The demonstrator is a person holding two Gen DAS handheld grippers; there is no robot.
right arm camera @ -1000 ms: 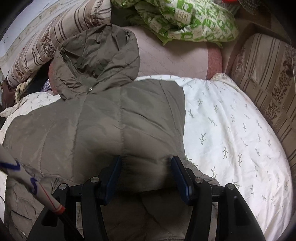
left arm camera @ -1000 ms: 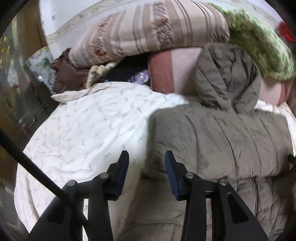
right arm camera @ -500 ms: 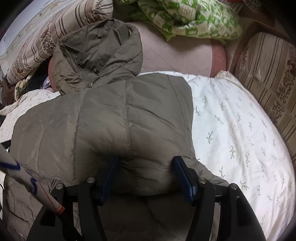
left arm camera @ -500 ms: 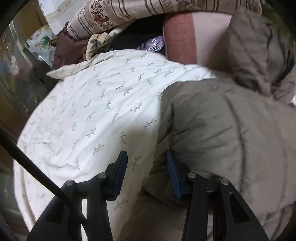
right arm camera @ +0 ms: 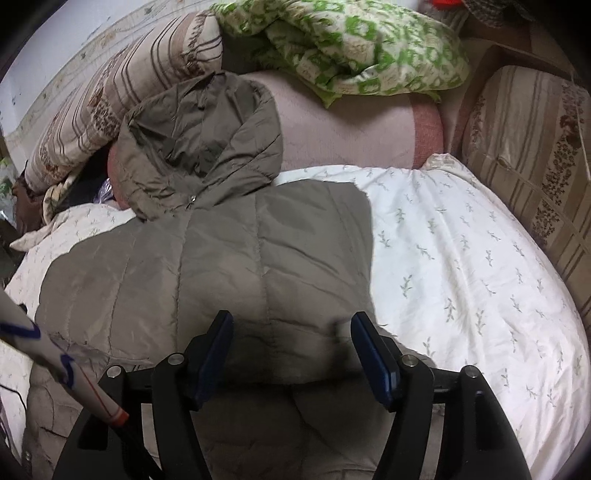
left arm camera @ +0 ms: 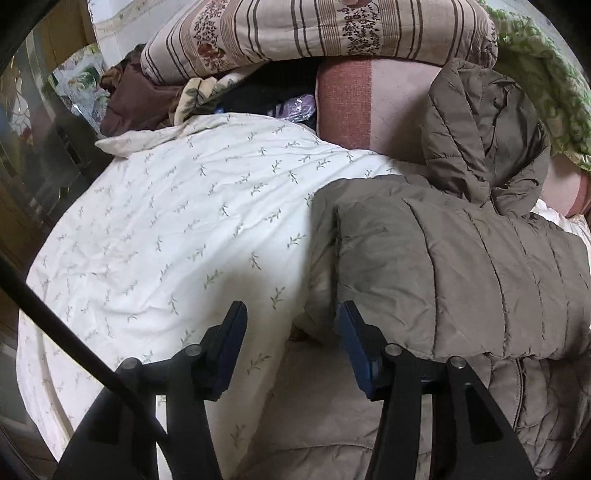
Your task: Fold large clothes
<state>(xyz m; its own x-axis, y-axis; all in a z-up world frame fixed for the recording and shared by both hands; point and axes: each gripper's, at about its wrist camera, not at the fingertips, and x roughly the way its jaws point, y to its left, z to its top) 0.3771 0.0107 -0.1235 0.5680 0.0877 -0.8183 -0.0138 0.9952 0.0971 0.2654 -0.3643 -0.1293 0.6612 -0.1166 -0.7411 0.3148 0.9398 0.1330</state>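
A: Item one, the jacket [right arm camera: 229, 280]?
B: Olive quilted puffer, lying folded on the bed [right arm camera: 461, 266], over the white leaf-print cover. Hood at the far end, resting against the pink bolster [right arm camera: 351, 136].

A: Left hand-held gripper [left arm camera: 290, 332]?
B: Jaws partly apart and opening. It sits at the jacket's left folded edge; the right pad is just beside the fabric, the left pad over the bed cover. Nothing gripped.

A: Right hand-held gripper [right arm camera: 291, 339]?
B: Jaws wide and opening, straddling the near fold of the jacket. Fabric bulges between the pads, but they do not press on it.

A: Other stock?
B: Striped floral pillow [left arm camera: 314, 33] far left; green patterned blanket [right arm camera: 351, 48] on the bolster.
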